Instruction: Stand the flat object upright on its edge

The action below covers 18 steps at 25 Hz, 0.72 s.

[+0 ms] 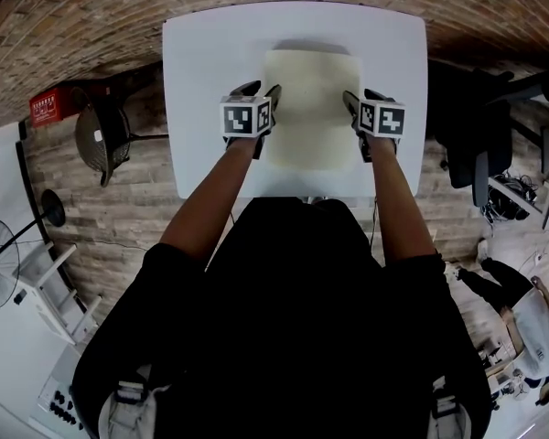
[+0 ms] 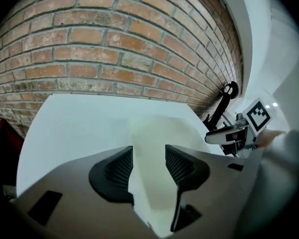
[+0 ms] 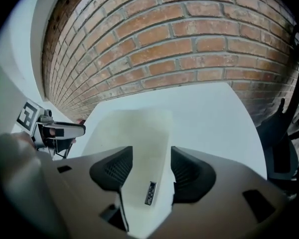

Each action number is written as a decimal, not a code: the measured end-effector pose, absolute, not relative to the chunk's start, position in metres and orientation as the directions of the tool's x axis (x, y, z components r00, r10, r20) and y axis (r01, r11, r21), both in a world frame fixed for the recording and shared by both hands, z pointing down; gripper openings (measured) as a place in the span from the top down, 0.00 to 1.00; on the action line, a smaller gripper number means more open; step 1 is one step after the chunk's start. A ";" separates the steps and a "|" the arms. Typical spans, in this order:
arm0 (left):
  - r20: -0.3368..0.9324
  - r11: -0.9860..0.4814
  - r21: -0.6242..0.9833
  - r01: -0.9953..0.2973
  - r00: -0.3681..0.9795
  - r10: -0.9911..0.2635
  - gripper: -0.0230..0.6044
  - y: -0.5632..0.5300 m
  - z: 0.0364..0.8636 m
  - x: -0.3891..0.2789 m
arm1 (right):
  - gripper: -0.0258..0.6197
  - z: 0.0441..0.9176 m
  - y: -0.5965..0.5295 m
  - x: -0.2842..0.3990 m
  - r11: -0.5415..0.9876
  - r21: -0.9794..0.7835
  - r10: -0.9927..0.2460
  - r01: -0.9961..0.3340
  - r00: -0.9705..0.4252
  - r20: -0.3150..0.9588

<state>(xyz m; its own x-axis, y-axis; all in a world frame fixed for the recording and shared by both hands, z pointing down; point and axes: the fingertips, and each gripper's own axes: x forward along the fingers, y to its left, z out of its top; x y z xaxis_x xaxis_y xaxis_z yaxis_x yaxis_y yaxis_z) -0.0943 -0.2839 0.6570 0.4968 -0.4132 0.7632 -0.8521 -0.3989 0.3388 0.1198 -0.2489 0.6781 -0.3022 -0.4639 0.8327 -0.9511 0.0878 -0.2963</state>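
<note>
Brick wall [image 1: 91,26] runs behind a white bench [image 1: 192,108] in the head view. On the bench lies the flat thing [image 1: 311,108], a pale cream sheet, flat on its big face and near the middle. The left tongs [image 1: 261,90] are at its left side and the right tongs [image 1: 361,97] are at its right side. Both point down at it.

Now the left gripper view. The left tongs [image 2: 149,161] stand wide open. The left edge of the flat thing [image 2: 159,133] shows in the gap between the two pads, but the pads do not press on it, so nothing is held. The right tongs [image 2: 239,131] can be seen far off across the sheet.

Now the right gripper view. The right tongs [image 3: 148,166] are wide open too. The right edge of the flat thing [image 3: 134,133] lies in the gap, with a small dark tag [image 3: 150,193] on it. The pads do not squeeze it.

I think the sheet is light, since it is thin. It looks dull, not shiny, so it may not slip much. I cannot tell if it is stiff or bendy. If it bends, it could sag in the middle when it is tipped up. A good hold looks to be on the two side edges, one with each tongs, at the same height. Then it can be tipped up evenly onto one edge. It may fall over when let go, since the edge is narrow.
</note>
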 end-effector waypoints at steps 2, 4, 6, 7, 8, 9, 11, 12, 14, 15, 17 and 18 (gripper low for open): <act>0.776 -0.387 0.339 -0.857 0.488 -0.400 0.61 -0.286 0.660 -0.096 | 0.57 0.681 -0.252 0.119 0.069 -0.324 -0.460 -0.943 -0.318 0.829; 0.777 -0.377 0.360 -0.854 0.498 -0.386 0.60 -0.288 0.667 -0.094 | 0.53 0.686 -0.253 0.118 0.048 -0.348 -0.452 -0.936 -0.331 0.828; 0.778 -0.371 0.377 -0.849 0.507 -0.370 0.59 -0.289 0.672 -0.092 | 0.52 0.690 -0.255 0.117 0.034 -0.368 -0.444 -0.929 -0.344 0.827; 0.780 -0.370 0.380 -0.848 0.509 -0.364 0.59 -0.289 0.674 -0.091 | 0.52 0.691 -0.256 0.116 0.028 -0.378 -0.442 -0.925 -0.351 0.826; 0.782 -0.369 0.382 -0.847 0.509 -0.360 0.58 -0.289 0.676 -0.091 | 0.51 0.693 -0.256 0.115 0.023 -0.386 -0.440 -0.922 -0.356 0.825; 0.784 -0.367 0.384 -0.847 0.510 -0.356 0.58 -0.289 0.677 -0.090 | 0.50 0.694 -0.257 0.115 0.018 -0.392 -0.438 -0.920 -0.359 0.824; 0.788 -0.361 0.390 -0.847 0.510 -0.346 0.58 -0.289 0.681 -0.089 | 0.49 0.698 -0.257 0.114 0.011 -0.400 -0.433 -0.917 -0.365 0.824; 0.789 -0.356 0.394 -0.847 0.511 -0.341 0.58 -0.288 0.684 -0.089 | 0.48 0.700 -0.257 0.114 0.008 -0.404 -0.430 -0.915 -0.368 0.825; 0.789 -0.340 0.407 -0.848 0.514 -0.336 0.58 -0.288 0.688 -0.088 | 0.46 0.704 -0.258 0.114 0.004 -0.408 -0.425 -0.913 -0.371 0.826; 0.789 -0.332 0.414 -0.848 0.516 -0.334 0.58 -0.288 0.689 -0.088 | 0.46 0.705 -0.258 0.114 0.003 -0.407 -0.423 -0.913 -0.370 0.827; 0.787 -0.324 0.421 -0.847 0.519 -0.333 0.58 -0.289 0.690 -0.088 | 0.46 0.707 -0.259 0.114 0.002 -0.408 -0.419 -0.913 -0.371 0.829; 0.786 -0.323 0.424 -0.846 0.521 -0.332 0.58 -0.290 0.690 -0.088 | 0.46 0.708 -0.260 0.114 0.002 -0.410 -0.417 -0.912 -0.373 0.828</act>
